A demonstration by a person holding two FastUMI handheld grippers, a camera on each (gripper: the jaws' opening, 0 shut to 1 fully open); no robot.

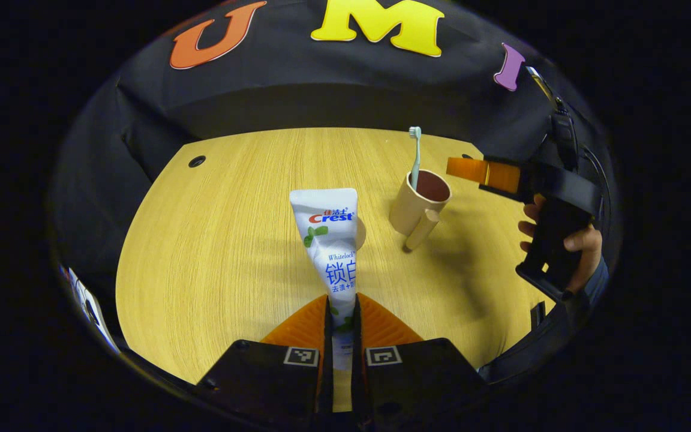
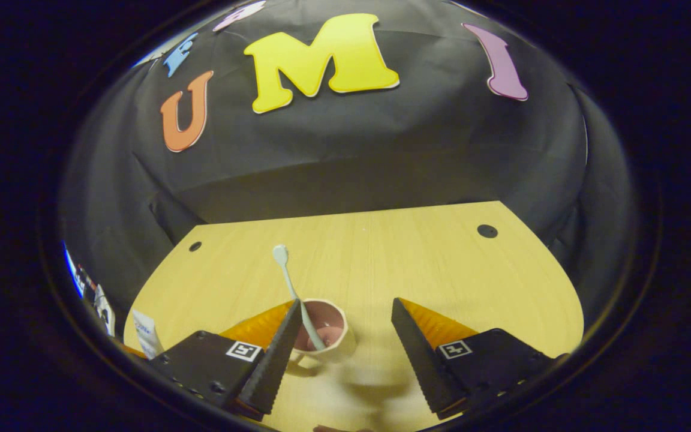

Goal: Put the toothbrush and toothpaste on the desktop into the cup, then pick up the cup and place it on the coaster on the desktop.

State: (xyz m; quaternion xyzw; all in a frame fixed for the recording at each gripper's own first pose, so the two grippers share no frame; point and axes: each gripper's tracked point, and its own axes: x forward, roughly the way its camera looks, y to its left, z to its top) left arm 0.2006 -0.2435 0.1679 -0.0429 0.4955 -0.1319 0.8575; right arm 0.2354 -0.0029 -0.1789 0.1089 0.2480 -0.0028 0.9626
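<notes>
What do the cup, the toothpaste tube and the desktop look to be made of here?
Cup: matte beige outside, pinkish inside; plastic or ceramic, can't tell. Toothpaste tube: glossy printed plastic laminate with a flat crimped end. Desktop: pale wood-grain surface, probably laminate.

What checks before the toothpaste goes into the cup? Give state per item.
1. Left gripper shut on the toothpaste, tube upright: ok.
2. Toothbrush already standing in the cup: ok.
3. Cup upright on the desk, mouth open: ok.
4. Right gripper open and empty, above the desk near the cup: ok.
5. Path from tube to cup free; the right gripper hangs beside the cup: cannot tell.
6. Coaster partly hidden behind the tube, position unclear: cannot tell.
</notes>
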